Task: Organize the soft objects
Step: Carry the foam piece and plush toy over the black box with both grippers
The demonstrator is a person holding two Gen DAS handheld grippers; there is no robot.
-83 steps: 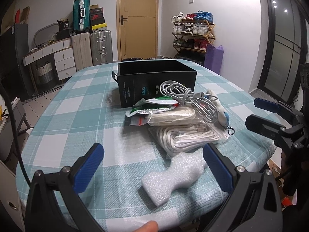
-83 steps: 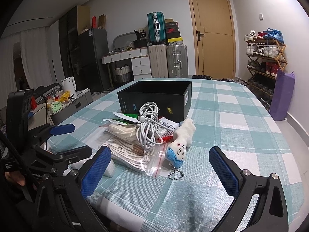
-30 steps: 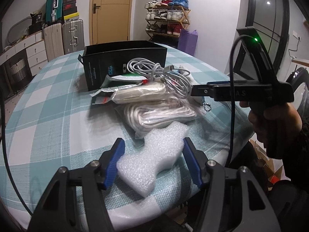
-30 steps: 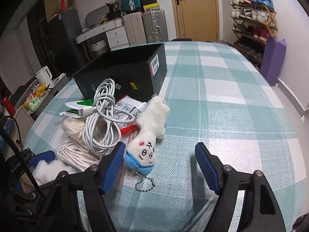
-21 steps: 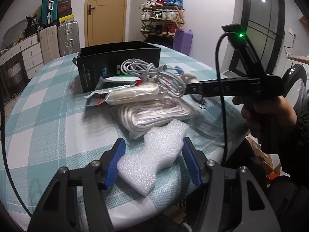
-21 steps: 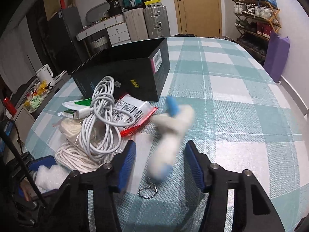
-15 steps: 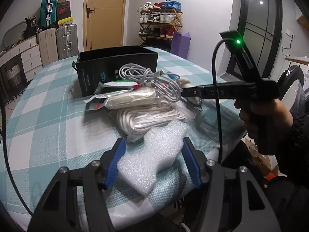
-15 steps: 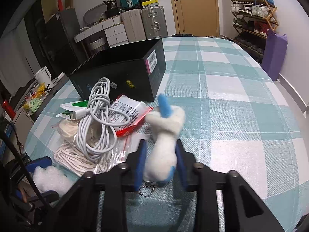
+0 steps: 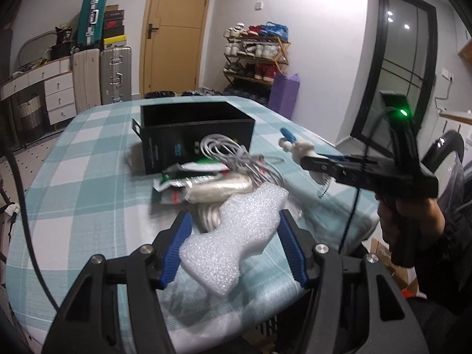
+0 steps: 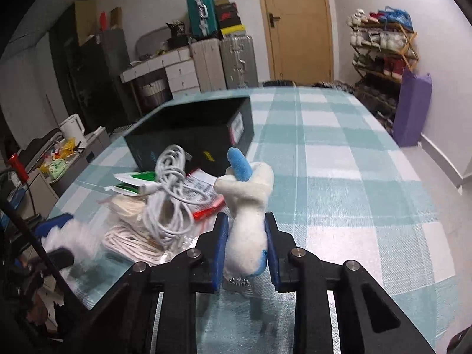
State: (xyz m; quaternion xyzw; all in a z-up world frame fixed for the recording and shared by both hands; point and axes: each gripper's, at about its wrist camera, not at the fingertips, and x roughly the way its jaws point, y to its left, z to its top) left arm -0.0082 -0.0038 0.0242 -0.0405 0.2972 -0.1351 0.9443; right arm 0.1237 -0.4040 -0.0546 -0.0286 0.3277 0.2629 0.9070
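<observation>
Nearest the left camera, the left claw (image 9: 233, 244) was clamped across the waist of a white foam piece (image 9: 236, 236), its blue pads pressing the narrow middle where the shape gave the firmest purchase; the foam appeared lifted clear of the bench (image 9: 88, 194), though blur made the gap hard to judge. Nearest the right camera, the right claw (image 10: 246, 247) was clamped on a white plush toy (image 10: 247, 206), gripping its lower body so the blue-tipped end stood upright above the pads and its small key chain (image 10: 237, 280) dangled below.

Just beyond both lay the remaining heap: a coiled white cable (image 10: 168, 188) resting on bagged white rope (image 10: 129, 242) and some red and green packets (image 9: 177, 185), all touching one another.

Behind the heap stood an open black box (image 9: 191, 129), its mouth facing up, probably the destination, since both held items pointed toward it. Judging from this, each item was secured and the carry to the box remained.
</observation>
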